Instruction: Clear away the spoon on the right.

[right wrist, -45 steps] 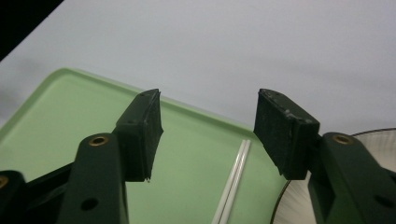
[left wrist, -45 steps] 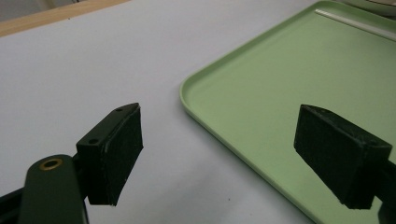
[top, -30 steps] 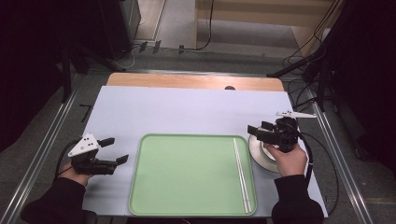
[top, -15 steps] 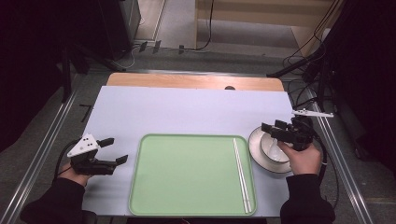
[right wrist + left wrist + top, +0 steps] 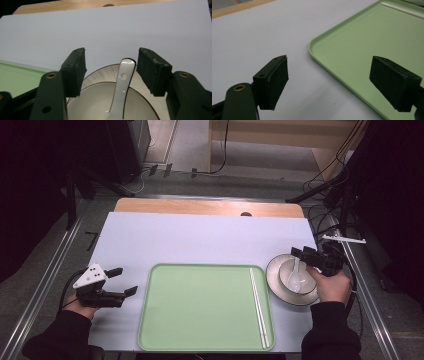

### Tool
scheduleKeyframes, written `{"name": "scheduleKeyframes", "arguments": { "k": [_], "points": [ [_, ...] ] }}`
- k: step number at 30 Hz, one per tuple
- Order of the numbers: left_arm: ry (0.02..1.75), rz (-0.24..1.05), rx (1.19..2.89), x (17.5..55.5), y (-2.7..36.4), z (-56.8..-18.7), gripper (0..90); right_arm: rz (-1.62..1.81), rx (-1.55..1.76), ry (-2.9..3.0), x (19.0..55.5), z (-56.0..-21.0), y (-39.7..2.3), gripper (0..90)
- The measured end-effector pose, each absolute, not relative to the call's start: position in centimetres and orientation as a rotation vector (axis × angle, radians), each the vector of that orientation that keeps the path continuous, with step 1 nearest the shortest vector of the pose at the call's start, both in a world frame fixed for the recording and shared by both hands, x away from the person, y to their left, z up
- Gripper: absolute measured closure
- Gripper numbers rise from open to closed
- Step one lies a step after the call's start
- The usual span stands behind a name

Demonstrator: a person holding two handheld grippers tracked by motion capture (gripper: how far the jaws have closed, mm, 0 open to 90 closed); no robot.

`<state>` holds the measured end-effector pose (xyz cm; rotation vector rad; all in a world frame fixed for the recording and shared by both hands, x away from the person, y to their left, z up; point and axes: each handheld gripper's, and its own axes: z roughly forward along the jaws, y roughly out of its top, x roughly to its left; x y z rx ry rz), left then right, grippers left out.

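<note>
At the table's near edge, two hands come in from below, each holding one gripper. Nearest on the person's left, the left gripper [image 5: 120,281] rests on the white table [image 5: 200,240] just beside the green tray [image 5: 200,320], jaws wide apart and empty, pointing toward the tray. On the tray's right side lies one pair of white chopsticks [image 5: 259,306]. Farther right, the right gripper [image 5: 305,256] hovers level over the far rim of one bowl [image 5: 291,281], which sits on one plate [image 5: 276,275] just beside the tray. One white spoon [image 5: 120,92] rests in the bowl, its handle tip between the jaws, untouched; those jaws, still well apart, have just been closing.
</note>
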<state>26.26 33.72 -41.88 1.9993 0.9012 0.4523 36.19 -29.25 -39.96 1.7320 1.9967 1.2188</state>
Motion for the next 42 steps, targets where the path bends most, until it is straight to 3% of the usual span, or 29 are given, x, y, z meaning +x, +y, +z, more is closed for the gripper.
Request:
{"name": "scheduleKeyframes", "arguments": {
  "k": [22,31,42],
  "points": [
    [0.898,0.453,1.999,26.3,33.7,-41.9,15.6,1.086,1.812,2.019,37.7,-42.2,-29.2,59.0],
    [0.897,0.452,1.999,26.3,33.7,-41.9,15.6,1.099,1.825,2.032,37.8,-42.5,-29.2,69.0],
    [0.898,0.456,1.995,26.2,33.8,-41.8,15.6,1.135,1.823,2.012,37.3,-41.8,-29.2,74.4]
  ]
}}
